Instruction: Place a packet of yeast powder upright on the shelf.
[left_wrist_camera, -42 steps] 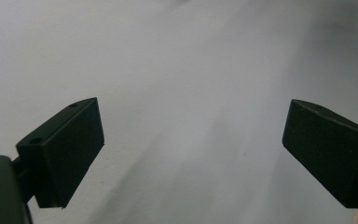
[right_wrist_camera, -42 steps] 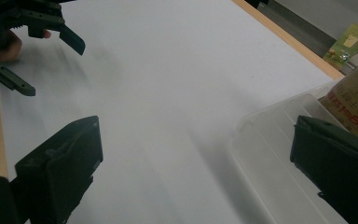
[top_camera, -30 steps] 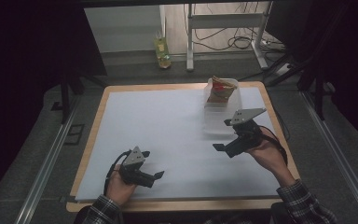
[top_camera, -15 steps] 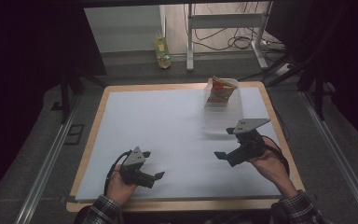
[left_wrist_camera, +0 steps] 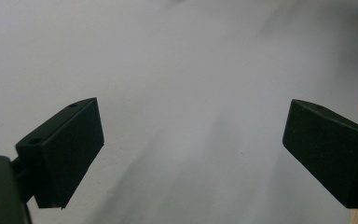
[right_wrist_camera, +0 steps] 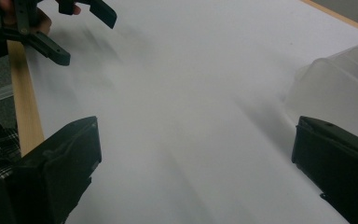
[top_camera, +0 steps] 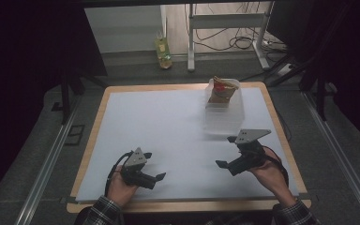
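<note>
A clear plastic container [top_camera: 225,117] stands at the back right of the white sheet [top_camera: 168,126], with a red and yellow snack bag [top_camera: 222,91] upright at its far end. My right gripper [top_camera: 225,152] hovers open near the front right, a short way in front of the container. In the right gripper view the jaws of my right gripper [right_wrist_camera: 193,172] stand wide apart with nothing between them, and the container [right_wrist_camera: 340,88] lies ahead to the right. My left gripper [top_camera: 153,166] rests open at the front left. Bare sheet lies between the spread jaws of that gripper [left_wrist_camera: 191,154].
The wooden table edge [top_camera: 187,205] frames the sheet and runs close to both hands. A yellow-green bottle [top_camera: 163,49] stands on the floor beyond the table, near a metal stand [top_camera: 225,21] and cables. The other hand's gripper [right_wrist_camera: 51,23] appears at upper left in the right gripper view.
My right gripper has drawn back from the container toward the near edge of the table. The left gripper has stayed put.
</note>
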The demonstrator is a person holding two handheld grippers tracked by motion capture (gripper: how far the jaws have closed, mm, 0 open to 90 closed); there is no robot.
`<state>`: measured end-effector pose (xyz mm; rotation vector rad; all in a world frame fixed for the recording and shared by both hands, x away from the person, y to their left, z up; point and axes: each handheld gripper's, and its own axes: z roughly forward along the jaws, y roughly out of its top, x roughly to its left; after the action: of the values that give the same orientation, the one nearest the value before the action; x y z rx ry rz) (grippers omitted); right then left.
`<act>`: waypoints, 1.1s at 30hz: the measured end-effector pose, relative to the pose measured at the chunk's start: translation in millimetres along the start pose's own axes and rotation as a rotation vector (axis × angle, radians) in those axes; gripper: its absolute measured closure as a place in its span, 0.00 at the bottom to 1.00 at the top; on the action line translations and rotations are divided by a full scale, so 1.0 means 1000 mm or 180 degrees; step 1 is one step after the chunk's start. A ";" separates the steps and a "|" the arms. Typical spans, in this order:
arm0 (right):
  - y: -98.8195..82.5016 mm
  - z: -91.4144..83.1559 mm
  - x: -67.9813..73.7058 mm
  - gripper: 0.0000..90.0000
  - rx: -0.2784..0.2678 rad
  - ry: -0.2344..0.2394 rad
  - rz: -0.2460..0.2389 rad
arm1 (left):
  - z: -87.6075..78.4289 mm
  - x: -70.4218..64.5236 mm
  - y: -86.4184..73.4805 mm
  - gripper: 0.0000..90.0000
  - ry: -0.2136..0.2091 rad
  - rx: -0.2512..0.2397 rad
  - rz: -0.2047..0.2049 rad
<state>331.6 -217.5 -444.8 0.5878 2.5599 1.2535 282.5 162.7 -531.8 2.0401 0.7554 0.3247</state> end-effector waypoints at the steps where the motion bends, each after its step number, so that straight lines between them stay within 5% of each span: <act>1: -0.001 0.000 0.000 0.02 -0.0007 -0.0007 -0.0003 | 0.000 0.000 0.000 0.06 -0.0002 0.0001 0.0004; 10: -0.014 0.009 0.003 0.02 0.0039 -0.0080 -0.0068 | 0.000 0.000 0.000 0.06 -0.0012 0.0003 0.0023; 33: -0.037 0.044 0.010 0.01 0.0319 0.0095 -0.0127 | 0.002 -0.001 0.000 0.06 -0.0035 0.0024 0.0056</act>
<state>329.6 -202.6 -500.6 0.5386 2.6578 1.1352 282.6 160.8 -532.4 2.0551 0.7332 0.3211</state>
